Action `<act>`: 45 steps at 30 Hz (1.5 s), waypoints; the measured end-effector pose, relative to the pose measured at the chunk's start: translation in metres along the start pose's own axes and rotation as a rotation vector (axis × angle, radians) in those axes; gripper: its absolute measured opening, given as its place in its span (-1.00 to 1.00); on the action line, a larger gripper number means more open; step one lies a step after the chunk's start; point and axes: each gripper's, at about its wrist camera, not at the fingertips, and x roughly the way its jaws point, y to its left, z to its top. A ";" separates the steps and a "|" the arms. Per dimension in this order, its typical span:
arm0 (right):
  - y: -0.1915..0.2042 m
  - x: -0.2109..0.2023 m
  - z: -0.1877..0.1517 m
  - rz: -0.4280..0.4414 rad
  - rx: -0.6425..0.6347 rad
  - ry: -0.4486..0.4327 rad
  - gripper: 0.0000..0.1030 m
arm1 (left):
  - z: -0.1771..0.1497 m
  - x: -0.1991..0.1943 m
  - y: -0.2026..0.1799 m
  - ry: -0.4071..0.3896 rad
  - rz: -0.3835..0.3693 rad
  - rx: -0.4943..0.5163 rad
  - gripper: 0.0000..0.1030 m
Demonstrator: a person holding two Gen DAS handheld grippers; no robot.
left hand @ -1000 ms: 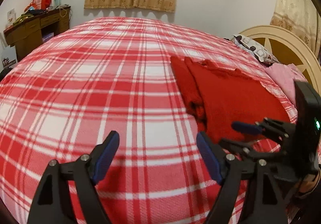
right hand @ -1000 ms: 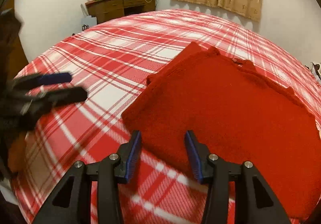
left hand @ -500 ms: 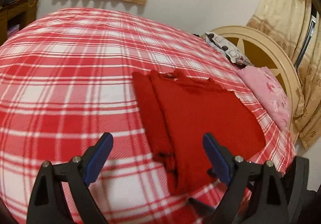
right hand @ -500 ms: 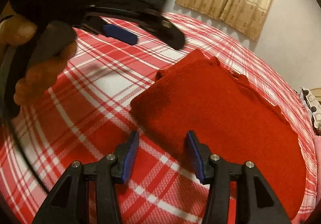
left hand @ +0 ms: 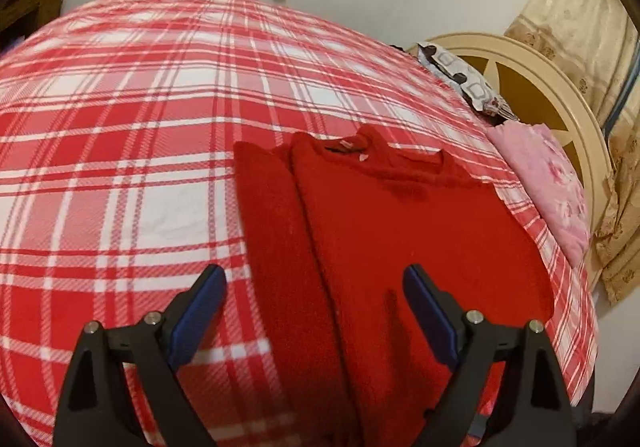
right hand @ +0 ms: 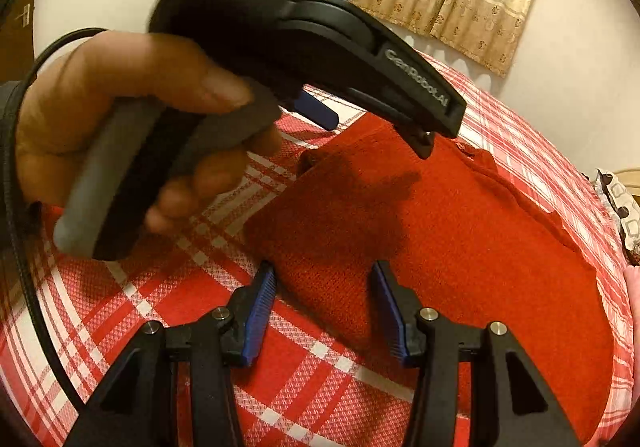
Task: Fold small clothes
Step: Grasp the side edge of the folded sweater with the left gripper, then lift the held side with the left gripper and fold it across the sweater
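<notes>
I've got the sweater (left hand: pixel 400 231) spread flat on the plaid bed (left hand: pixel 120 183), one sleeve folded in along its left edge, neckline at the far end. My left gripper (left hand: pixel 314 295) hangs over the sweater's near end, tilted down at the cloth. Its jaws have just been opening and now stand wide, straddling the folded sleeve and part of the body, nothing pinched, the pads off the knit. In the right view the left hand (right hand: pixel 132 135) is wrapped round the grey handle, fingers curled, thumb on top, with the black body of that tool reaching out over the sweater's far corner and throwing a shadow on it. My right gripper (right hand: pixel 324 311) sits low at the sweater's near corner, angled down, jaws about half spread; the hem edge lies between the blue pads (right hand: pixel 260 311), but they don't press on it. Beyond the sweater, a pink pillow (left hand: pixel 548 183) against the headboard (left hand: pixel 568 95).
</notes>
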 end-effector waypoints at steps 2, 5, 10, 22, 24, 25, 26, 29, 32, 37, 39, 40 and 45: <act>0.001 0.000 -0.001 -0.008 -0.003 0.000 -0.02 | 0.001 0.005 -0.001 0.012 -0.008 -0.004 0.70; 0.000 0.000 -0.002 -0.011 -0.002 -0.002 -0.02 | 0.004 0.012 0.002 0.022 0.003 -0.007 0.29; 0.000 -0.007 -0.004 -0.017 0.013 -0.011 -0.03 | 0.006 0.012 0.016 0.018 -0.109 -0.083 -0.53; -0.001 -0.016 -0.001 0.007 0.015 -0.022 -0.82 | 0.011 0.016 0.024 0.062 -0.152 -0.140 -0.64; -0.005 -0.024 0.000 0.025 0.035 -0.035 -0.83 | 0.012 0.014 0.021 0.058 -0.147 -0.125 -0.67; -0.008 -0.026 0.001 0.030 0.048 -0.042 -0.84 | 0.012 0.014 0.021 0.061 -0.151 -0.135 -0.67; -0.010 -0.028 0.001 0.031 0.055 -0.047 -0.84 | 0.012 0.014 0.023 0.066 -0.160 -0.158 -0.67; -0.019 -0.033 0.001 0.029 0.083 -0.066 -0.84 | 0.013 0.016 0.030 0.070 -0.190 -0.219 -0.68; -0.026 -0.033 -0.002 0.045 0.107 -0.064 -0.84 | 0.014 0.015 0.029 0.070 -0.192 -0.234 -0.69; -0.028 -0.036 -0.007 0.064 0.132 -0.072 -0.84 | 0.020 0.007 0.015 0.040 -0.197 -0.234 -0.70; -0.032 -0.038 -0.008 0.074 0.158 -0.079 -0.84 | 0.022 0.004 0.009 0.020 -0.196 -0.239 -0.71; -0.035 -0.038 -0.009 0.083 0.176 -0.080 -0.85 | 0.023 0.005 0.005 0.013 -0.201 -0.244 -0.72; -0.048 -0.044 -0.015 0.112 0.230 -0.094 -0.86 | 0.025 0.005 -0.009 -0.001 -0.214 -0.259 -0.72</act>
